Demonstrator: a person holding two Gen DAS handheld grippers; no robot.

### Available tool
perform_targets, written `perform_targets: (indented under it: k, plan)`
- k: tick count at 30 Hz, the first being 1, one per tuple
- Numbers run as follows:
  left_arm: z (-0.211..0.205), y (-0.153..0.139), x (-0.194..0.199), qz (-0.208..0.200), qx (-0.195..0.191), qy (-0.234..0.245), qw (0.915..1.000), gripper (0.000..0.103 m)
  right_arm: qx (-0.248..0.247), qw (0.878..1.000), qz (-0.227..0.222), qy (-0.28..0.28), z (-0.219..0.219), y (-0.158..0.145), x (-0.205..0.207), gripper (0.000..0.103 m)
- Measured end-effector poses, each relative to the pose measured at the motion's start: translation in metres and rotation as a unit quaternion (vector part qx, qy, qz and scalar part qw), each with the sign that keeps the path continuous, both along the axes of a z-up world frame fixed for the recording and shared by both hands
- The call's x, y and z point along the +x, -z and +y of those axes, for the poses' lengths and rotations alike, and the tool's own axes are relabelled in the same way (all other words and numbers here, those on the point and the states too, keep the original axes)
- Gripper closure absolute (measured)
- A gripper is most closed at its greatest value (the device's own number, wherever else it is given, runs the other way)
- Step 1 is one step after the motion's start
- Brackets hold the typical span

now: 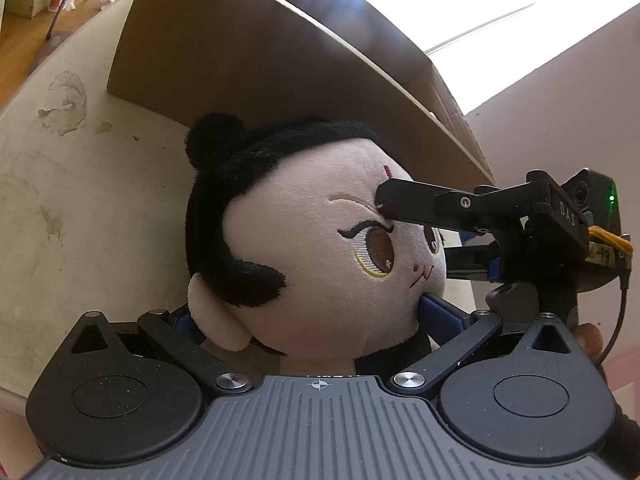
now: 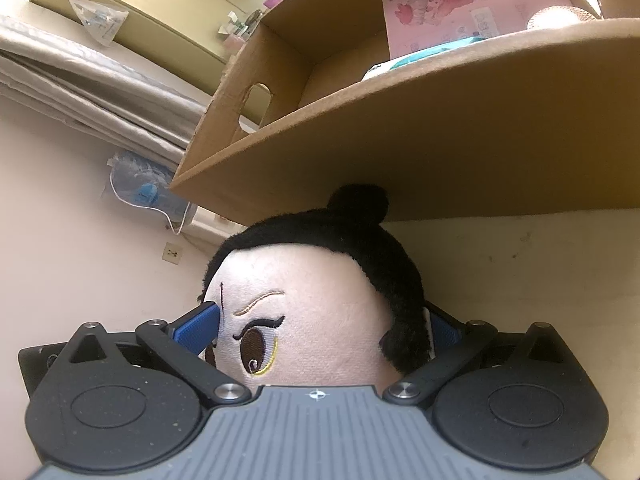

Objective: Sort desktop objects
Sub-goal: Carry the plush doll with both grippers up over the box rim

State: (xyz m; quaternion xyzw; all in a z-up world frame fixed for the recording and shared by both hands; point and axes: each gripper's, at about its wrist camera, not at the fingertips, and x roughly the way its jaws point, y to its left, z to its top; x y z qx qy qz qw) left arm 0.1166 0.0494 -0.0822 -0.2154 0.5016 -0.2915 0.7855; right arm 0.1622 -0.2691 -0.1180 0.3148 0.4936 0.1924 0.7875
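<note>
Left wrist view: we had the cardboard box [image 1: 256, 60] filling the background, standing on the pale desk [image 1: 80, 200], with the plush doll [image 1: 320, 248] right in front of it, its hair bun close to the box's outer wall. We couldn't tell whether the doll rested on the desk or hung clear of it.

Both tools were on the doll's head. The left hand-held gripper [image 1: 308, 316] pinched it low, one blue pad pressed in under the chin, the other tucked behind the ear side. The right hand-held gripper [image 2: 320, 326] pinched it from the other side, one blue finger [image 2: 198, 326] dug in beside the brow, the other buried in the black hair.

Handling, as we judged it: soft, light, stuffed, not fragile. Fabric dented under the pads, so grip was by squeeze, not friction; the plush pile could slip if held shallow. The head was the bulkiest part and the sensible hold. The box wall rose above the doll, so we'd have needed a clear lift over the rim.

Writing: "DAS" on the right tool's housing [image 1: 568, 212], and a pink illustrated sheet [image 2: 472, 8] inside the box, print too small to read.
</note>
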Motion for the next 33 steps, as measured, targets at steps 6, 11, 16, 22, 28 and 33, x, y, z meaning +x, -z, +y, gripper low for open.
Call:
perform_targets:
  k: [6,11,16,22,28,33]
  plan:
    - [0.000,-0.002,-0.004,-0.003,0.008,0.000,1.0000,0.000,-0.005,1.000,0.010,-0.004,0.007,-0.006,0.008,0.000]
    - [0.000,-0.005,-0.006,-0.001,0.016,0.002,0.9999,0.000,-0.010,1.000,0.016,-0.005,0.009,-0.010,0.006,0.000]
    - [0.003,-0.007,-0.009,0.005,0.018,0.003,0.9998,0.000,-0.015,1.000,0.020,-0.007,0.011,-0.012,0.003,0.000]
    - [0.008,-0.013,-0.016,0.000,0.019,0.000,0.9998,0.000,-0.012,1.000,0.019,-0.004,0.016,-0.017,0.000,0.000]
    - [0.016,-0.023,-0.024,-0.009,0.021,-0.003,0.9997,0.000,-0.013,1.000,0.006,-0.008,0.027,-0.028,-0.004,0.000]
    - [0.022,-0.031,-0.033,-0.016,0.024,-0.005,0.9996,0.000,-0.012,1.000,-0.001,-0.011,0.029,-0.036,-0.010,0.000]
